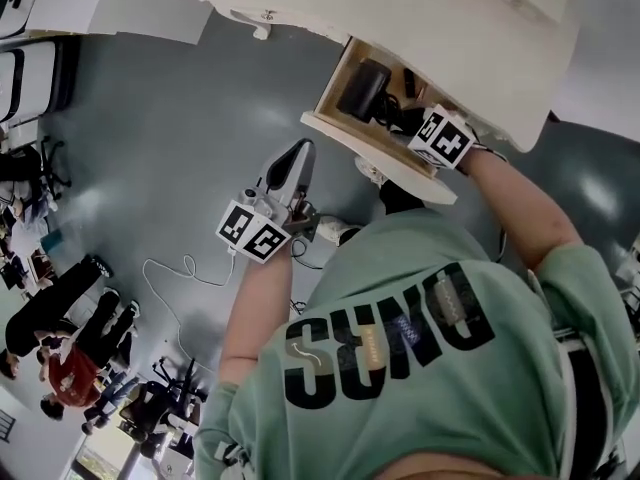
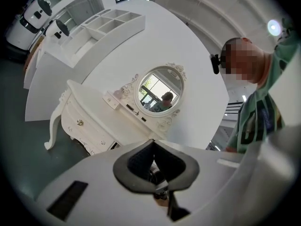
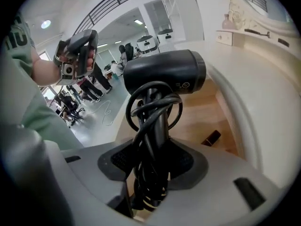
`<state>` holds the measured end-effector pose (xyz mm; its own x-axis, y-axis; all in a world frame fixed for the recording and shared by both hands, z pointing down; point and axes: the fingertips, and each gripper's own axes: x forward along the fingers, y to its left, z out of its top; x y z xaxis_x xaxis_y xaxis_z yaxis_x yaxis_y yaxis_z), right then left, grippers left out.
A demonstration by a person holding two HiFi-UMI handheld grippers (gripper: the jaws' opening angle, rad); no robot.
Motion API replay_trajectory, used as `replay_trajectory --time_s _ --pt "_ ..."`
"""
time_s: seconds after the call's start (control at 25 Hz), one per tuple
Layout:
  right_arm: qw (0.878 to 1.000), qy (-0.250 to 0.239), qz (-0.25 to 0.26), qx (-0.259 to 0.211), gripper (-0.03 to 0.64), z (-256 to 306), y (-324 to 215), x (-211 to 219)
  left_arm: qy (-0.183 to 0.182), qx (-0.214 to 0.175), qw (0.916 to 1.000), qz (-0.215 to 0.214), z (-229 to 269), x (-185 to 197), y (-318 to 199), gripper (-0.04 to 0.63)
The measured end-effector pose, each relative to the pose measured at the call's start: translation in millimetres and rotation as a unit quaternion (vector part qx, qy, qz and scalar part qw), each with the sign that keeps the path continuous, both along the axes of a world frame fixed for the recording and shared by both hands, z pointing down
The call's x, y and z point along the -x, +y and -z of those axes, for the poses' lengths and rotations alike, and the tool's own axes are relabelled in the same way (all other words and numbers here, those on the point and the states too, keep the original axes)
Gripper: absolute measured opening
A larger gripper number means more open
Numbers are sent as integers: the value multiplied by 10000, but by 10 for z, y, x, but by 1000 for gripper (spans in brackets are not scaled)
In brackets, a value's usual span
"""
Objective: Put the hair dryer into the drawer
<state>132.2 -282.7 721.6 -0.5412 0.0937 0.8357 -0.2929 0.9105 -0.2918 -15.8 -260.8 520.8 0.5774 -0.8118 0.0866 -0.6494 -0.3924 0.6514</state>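
**Hair dryer held over open drawer: placement in hand**

Hair dryer: black, its cord wound in loops round the handle. It is carried barrel-outward above the drawer's wooden floor, inside the line of the drawer's walls, and is judged not yet resting on that floor.

Right gripper: jaws partly apart and clamped on the cord-wrapped handle, reaching down into the drawer from its front edge.

Drawer: pulled well out of the white dressing table. One small dark object lies on the drawer floor, beside and below the dryer.

Left gripper: jaws together with nothing held, well clear of the drawer on its outer side, taking no part.

Assessment: the step in hand is lowering the dryer into the drawer. The next move calls for setting the dryer flat on the drawer floor, clear of the dark object. The jaws should part only once its weight is borne. The gripper must withdraw without snagging the cord loops. Closing the drawer is not asked for.
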Motion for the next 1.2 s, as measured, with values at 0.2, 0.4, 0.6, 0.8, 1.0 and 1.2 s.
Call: replay_trajectory --time_s 0.2,0.4,0.6,0.8,1.0,1.2 --pt "9985 496 88 235 173 -252 58 -67 -3 131 9999 6 -97 -27 -18 5" --pt "9932 1024 92 540 175 -469 124 -129 -10 179 9998 -15 -154 -84 11 5" --pt "9853 1622 91 525 179 -606 85 -255 -15 202 9998 -42 -148 -136 37 5" --pt "9796 1974 165 338 219 -719 20 -339 -14 202 9998 -42 -142 -110 66 5" --pt "9895 1280 52 662 284 -600 166 -119 8 196 9998 46 -126 -22 156 5" --pt "9981 522 -276 170 293 -270 -71 77 -12 117 9997 213 -99 133 303 5"
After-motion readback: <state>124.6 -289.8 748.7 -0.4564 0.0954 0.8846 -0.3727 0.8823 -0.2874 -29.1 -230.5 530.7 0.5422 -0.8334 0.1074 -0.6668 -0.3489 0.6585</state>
